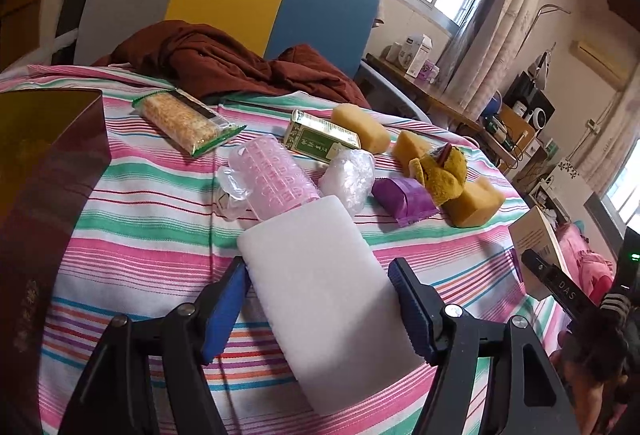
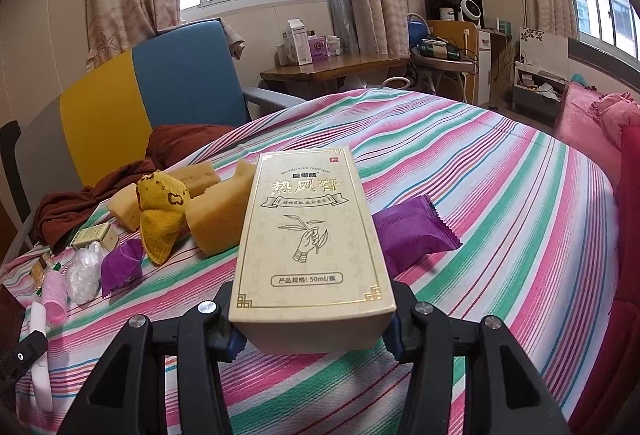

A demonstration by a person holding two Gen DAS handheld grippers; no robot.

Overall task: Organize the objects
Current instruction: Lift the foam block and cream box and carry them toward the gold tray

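A white foam block (image 1: pixel 320 283) sits slanted between the blue pads of my left gripper (image 1: pixel 318 271), which is shut on it just above the striped bedspread (image 1: pixel 140 235). From the right wrist view the same block (image 2: pixel 38 335) shows edge-on at the far left. My right gripper (image 2: pixel 312 335) is shut on a cream box with gold print (image 2: pixel 310 235), held up over the bed; the box hides its pads. Further back lie a pink roller (image 1: pixel 276 175), a green and gold box (image 1: pixel 320 137), yellow sponges (image 1: pixel 362 129), a mustard cloth (image 1: pixel 444 171) and a purple sachet (image 1: pixel 404 199).
A dark red box (image 1: pixel 44 175) stands at the left edge. A cracker packet (image 1: pixel 186 123) and a brown garment (image 1: pixel 224 63) lie towards the headboard. A second purple sachet (image 2: pixel 412 231) rests behind the cream box. Pink bedding (image 2: pixel 600 139) borders the right side.
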